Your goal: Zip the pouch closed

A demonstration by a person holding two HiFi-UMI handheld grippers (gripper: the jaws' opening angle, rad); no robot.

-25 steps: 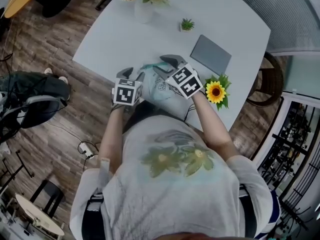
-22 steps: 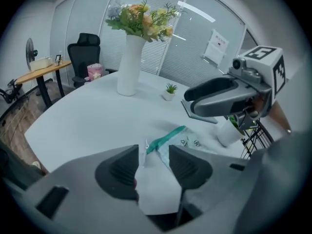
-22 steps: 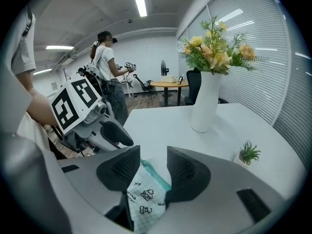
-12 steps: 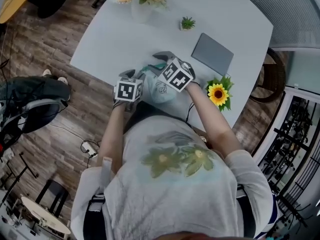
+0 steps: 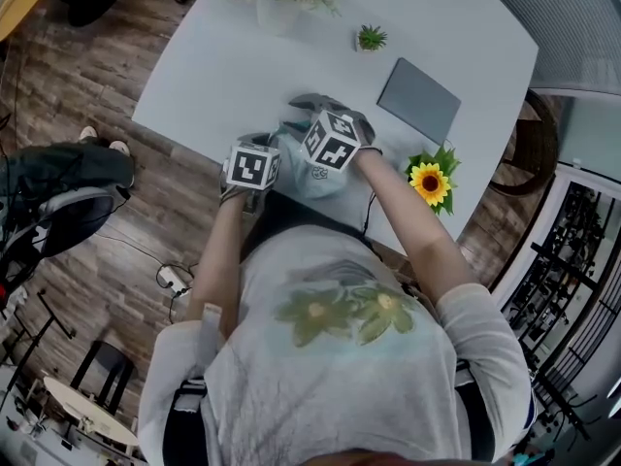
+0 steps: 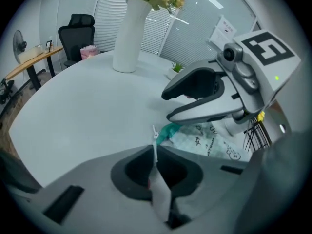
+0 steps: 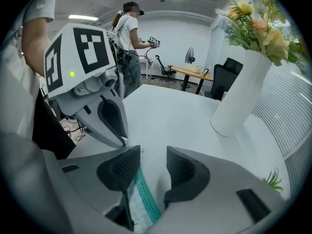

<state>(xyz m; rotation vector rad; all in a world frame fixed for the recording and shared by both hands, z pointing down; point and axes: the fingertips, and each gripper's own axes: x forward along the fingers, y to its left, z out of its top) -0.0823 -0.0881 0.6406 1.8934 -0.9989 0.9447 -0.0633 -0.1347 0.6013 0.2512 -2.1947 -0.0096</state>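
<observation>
A pale printed pouch with a teal zipper lies at the near edge of the table. My left gripper holds the pouch's left end. Its jaws have just been closing and now pinch a thin white edge of the pouch. The pouch body stretches off to the right of it. My right gripper hovers over the pouch with its jaws apart. The teal zipper runs between its fingers, and the pads do not press on it. In the head view both marker cubes stand close together over the pouch.
A white vase of flowers stands at the table's far side, with a small green plant and a grey pad to the right. A sunflower lies near the right edge. A person stands far behind.
Both grippers have sunk onto the pouch. The right one has rolled and shifted left, closer to the left one.
</observation>
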